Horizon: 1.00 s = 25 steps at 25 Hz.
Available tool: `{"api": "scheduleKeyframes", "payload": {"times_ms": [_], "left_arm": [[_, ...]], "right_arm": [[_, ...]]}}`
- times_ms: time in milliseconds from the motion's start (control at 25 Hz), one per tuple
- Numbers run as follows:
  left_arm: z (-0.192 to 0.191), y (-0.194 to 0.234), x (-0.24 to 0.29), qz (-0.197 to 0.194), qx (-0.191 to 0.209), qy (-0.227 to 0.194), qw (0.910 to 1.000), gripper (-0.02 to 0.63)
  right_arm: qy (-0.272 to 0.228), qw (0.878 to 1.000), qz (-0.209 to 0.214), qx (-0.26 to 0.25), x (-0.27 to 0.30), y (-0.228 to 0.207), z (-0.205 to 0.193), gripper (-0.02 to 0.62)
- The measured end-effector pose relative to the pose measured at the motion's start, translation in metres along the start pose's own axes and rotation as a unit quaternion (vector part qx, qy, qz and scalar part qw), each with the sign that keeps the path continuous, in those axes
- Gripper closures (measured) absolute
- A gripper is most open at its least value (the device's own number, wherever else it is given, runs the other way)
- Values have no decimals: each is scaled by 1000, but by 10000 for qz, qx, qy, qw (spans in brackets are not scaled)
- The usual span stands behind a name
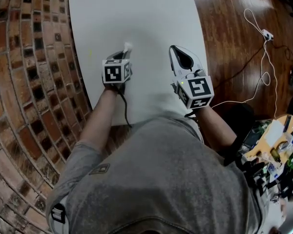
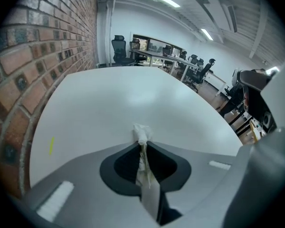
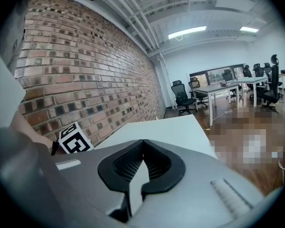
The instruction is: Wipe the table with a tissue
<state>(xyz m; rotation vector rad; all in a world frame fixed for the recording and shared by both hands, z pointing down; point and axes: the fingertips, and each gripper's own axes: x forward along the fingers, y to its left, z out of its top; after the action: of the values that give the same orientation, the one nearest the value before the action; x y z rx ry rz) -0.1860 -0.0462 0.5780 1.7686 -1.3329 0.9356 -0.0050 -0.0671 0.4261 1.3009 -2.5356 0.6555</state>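
Crumpled white tissue was clamped in left hand-held gripper; right hand-held gripper was closed, empty. Wiping of white desk was judged barely begun.

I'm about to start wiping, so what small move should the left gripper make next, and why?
Probably press the left gripper down so the tissue meets the table; its jaws pinch it with the tip poking out ahead.

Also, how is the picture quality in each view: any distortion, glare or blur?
Head view: the wide angle bends the bricks; the table is evenly lit. Left gripper view: fisheye with dark corners, a faint sheen on the table, the tissue fairly sharp. Right gripper view: fisheye too, with the near jaws slightly soft.
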Motion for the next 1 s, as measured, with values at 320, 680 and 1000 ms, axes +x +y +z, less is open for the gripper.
{"api": "scheduleKeyframes", "payload": {"times_ms": [320, 680, 1000], "left_arm": [[-14, 28, -11, 237, -357, -39, 9991, 573], [-18, 34, -15, 346, -450, -46, 9984, 574], [-15, 21, -35, 312, -663, -522, 9959, 574]], "right_arm": [[14, 9999, 111, -57, 2, 13, -1, 581], [-17, 9999, 126, -83, 0, 15, 1, 581], [-80, 9996, 249, -102, -12, 17, 4, 581]]}}
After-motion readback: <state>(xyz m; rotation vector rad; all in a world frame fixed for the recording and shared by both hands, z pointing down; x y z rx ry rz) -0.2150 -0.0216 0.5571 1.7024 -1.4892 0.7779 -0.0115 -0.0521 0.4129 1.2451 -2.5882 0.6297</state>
